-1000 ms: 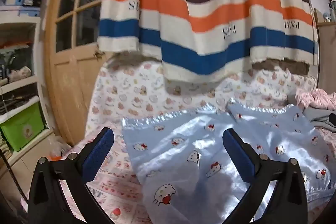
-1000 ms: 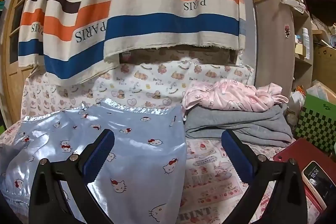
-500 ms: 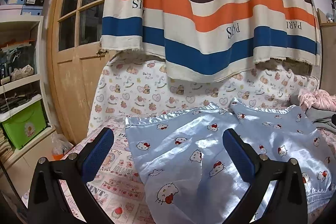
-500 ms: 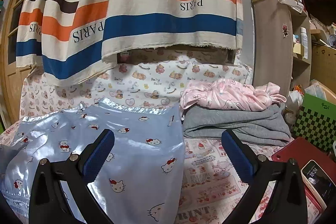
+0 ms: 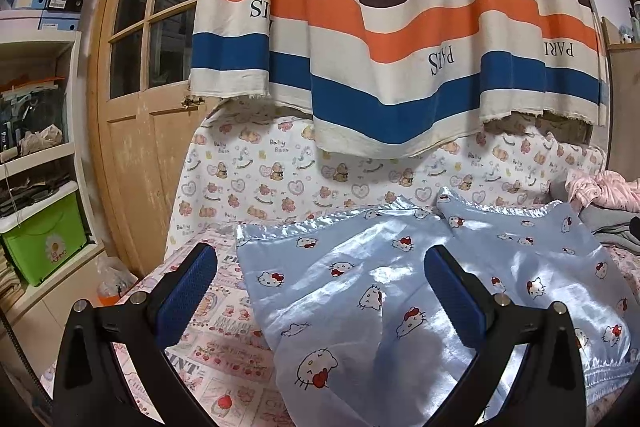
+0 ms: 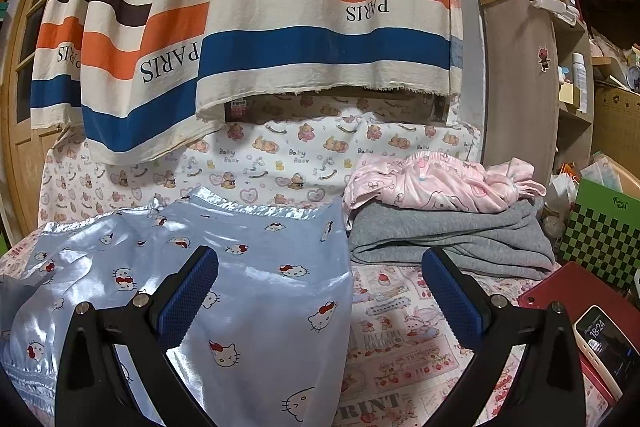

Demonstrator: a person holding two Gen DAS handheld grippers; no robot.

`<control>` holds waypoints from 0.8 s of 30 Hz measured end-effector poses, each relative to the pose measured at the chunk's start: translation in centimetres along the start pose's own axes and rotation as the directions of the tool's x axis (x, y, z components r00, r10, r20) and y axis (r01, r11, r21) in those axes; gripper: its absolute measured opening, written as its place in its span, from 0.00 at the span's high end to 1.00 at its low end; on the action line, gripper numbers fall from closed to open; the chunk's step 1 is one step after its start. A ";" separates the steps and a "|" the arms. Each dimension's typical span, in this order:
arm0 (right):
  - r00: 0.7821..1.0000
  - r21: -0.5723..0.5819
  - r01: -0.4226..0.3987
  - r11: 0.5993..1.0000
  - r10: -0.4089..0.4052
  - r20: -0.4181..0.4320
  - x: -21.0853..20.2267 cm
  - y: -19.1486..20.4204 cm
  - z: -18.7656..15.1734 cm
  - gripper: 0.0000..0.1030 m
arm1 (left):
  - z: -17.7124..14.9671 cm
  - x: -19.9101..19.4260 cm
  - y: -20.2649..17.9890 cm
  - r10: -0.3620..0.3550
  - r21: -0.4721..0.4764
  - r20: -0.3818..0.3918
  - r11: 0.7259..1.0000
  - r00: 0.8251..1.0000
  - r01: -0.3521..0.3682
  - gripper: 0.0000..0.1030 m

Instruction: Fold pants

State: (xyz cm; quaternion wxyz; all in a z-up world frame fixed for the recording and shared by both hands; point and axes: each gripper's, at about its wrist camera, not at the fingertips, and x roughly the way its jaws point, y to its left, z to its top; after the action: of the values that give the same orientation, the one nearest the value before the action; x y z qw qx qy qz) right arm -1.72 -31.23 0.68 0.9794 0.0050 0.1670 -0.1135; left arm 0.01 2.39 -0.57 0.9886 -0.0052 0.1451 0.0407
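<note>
Shiny light-blue pants (image 5: 384, 291) with a cartoon cat print lie spread flat on a patterned pink-and-white sheet (image 5: 224, 359). Their two leg hems point toward the back wall; the waistband is at the near edge. The left gripper (image 5: 320, 291) hovers open above the left leg, nothing between its blue pads. In the right wrist view the same pants (image 6: 248, 287) fill the left half. The right gripper (image 6: 318, 291) is open over the right leg's outer edge, also holding nothing.
A folded grey garment (image 6: 448, 239) with a pink one (image 6: 436, 183) on top sits right of the pants. A red box (image 6: 560, 291) and a phone (image 6: 608, 347) lie at the far right. A striped cloth (image 5: 392, 39) hangs behind. A wooden door (image 5: 136, 115) and shelves (image 5: 36, 147) stand left.
Both grippers have pulled back and up a little from the pants, so more of the sheet and back wall shows. The pants lie unchanged.
</note>
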 end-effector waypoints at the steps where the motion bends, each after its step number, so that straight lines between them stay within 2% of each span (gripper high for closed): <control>1: 1.000 0.000 0.000 1.000 0.000 -0.001 0.0 0.0 0.0 0.01 | 0.0 0.0 0.0 0.000 0.000 0.001 1.000 1.000 0.000 0.00; 24: 1.000 0.000 -0.002 1.000 0.002 0.001 -0.1 0.0 0.0 0.01 | 0.2 -0.1 -0.3 0.006 0.001 -0.003 1.000 1.000 -0.006 0.00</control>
State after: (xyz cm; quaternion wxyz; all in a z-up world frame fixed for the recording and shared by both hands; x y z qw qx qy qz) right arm -1.76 -31.20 0.69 0.9796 0.0050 0.1665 -0.1126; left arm 0.03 2.06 -0.33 0.9882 -0.0046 0.1468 0.0437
